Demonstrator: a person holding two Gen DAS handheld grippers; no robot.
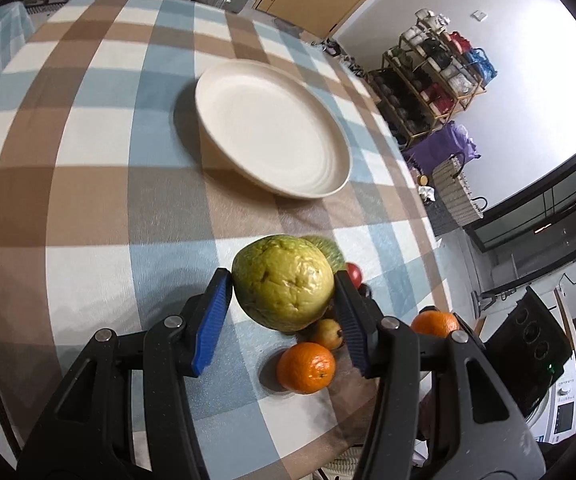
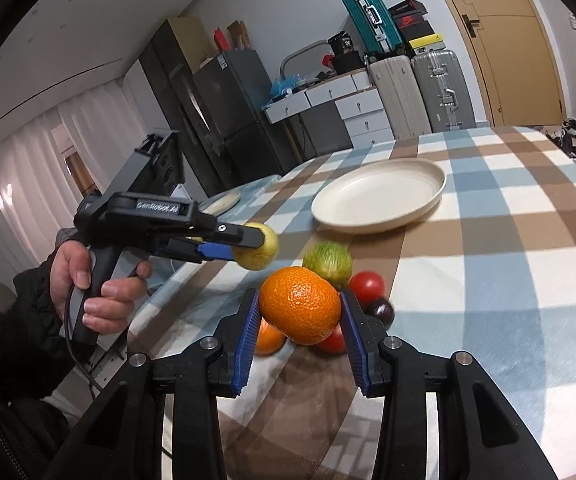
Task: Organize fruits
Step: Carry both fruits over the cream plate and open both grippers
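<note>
the left gripper [image 1: 284,300] has its fingers clamped on the guava [image 1: 283,282], lifted off the desk [image 1: 88,200], with the empty plate [image 1: 343,184] straight ahead on the far side, while the right gripper [image 2: 299,320] clamps an orange [image 2: 299,305].

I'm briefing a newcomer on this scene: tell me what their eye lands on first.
Each gripper is shut on a fruit: the left gripper holds a yellow-green guava, the right gripper a bright orange. Beyond them an empty cream plate sits on the checked tablecloth, with the remaining fruits clustered nearer the person.

"GenRobot.AI" on left hand-held gripper [image 2: 252,249]
</note>
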